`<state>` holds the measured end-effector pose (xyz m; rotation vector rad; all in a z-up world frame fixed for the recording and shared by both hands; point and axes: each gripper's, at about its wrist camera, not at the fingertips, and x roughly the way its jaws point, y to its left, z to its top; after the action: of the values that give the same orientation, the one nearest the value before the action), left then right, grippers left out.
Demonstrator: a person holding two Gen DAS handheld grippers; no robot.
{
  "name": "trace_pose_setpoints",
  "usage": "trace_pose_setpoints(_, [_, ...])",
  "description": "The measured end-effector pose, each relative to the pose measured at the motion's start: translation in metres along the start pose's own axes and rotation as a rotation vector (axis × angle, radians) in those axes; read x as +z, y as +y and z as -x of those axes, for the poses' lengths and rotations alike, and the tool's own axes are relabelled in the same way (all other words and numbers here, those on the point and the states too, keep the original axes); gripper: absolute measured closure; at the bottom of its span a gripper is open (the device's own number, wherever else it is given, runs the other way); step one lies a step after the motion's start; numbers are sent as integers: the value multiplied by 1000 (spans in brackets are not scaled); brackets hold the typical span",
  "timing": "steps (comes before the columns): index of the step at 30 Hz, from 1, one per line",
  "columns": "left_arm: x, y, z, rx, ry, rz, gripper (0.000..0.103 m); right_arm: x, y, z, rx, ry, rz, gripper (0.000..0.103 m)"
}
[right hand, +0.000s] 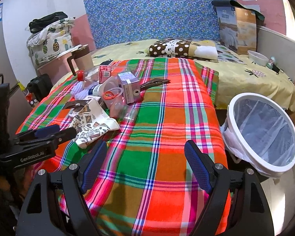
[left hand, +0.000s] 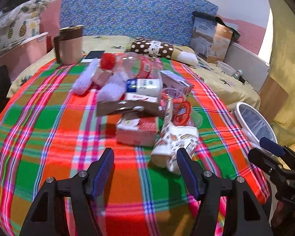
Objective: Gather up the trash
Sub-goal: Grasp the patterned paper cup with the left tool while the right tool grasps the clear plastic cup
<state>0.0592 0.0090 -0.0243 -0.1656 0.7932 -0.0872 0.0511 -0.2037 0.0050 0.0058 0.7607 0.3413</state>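
Note:
A heap of trash lies on the plaid blanket [left hand: 49, 118]: a white printed paper bag [left hand: 175, 141], a pink carton [left hand: 137, 131], a brown wrapper [left hand: 125, 107], a plastic bottle with a red cap [left hand: 131, 64], clear cups [left hand: 175, 100] and a purple box [left hand: 176, 81]. My left gripper [left hand: 145, 167] is open just short of the paper bag, its right finger next to the bag. My right gripper [right hand: 145, 163] is open and empty over bare blanket [right hand: 157, 118]. The paper bag [right hand: 92, 123] and the purple box [right hand: 129, 88] show in the right wrist view. The white bin [right hand: 263, 133] with a clear liner stands right of the bed.
A brown mug [left hand: 70, 45] and a phone [left hand: 93, 56] sit behind the heap. A dotted pillow [right hand: 179, 49], a box [right hand: 238, 31] and a white bowl [right hand: 257, 58] lie at the bed's head. A pink bin [right hand: 55, 66] stands at left.

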Motion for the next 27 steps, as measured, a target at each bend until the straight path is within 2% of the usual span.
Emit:
trace_pose_setpoints(2, [6,-5,-9,-19,10,-20,41,2,-2,-2,1,9,-2,21])
trace_pose_setpoints(4, [8,-9,-17,-37,25,-34,49,4,-3,-4,5,13,-1,21])
trace_pose_setpoints(8, [9,-13,-25,-69,44,-44,78,13,-5,-12,20,18,13,21])
trace_pose_setpoints(9, [10,-13,-25,-73,45,-45,80,15,-5,-14,23,17,19,21])
trace_pose_setpoints(14, [6,-4,-17,-87,38,-27,81,32,3,-31,63,18,99,23])
trace_pose_setpoints(18, [4,6,-11,-85,36,-8,81,44,11,-58,108,65,180,34])
trace_pose_setpoints(23, [2,15,-8,-83,43,8,81,48,24,-80,155,131,278,37])
trace_pose_setpoints(27, [3,18,-10,-89,47,17,81,51,29,-88,188,164,332,45])
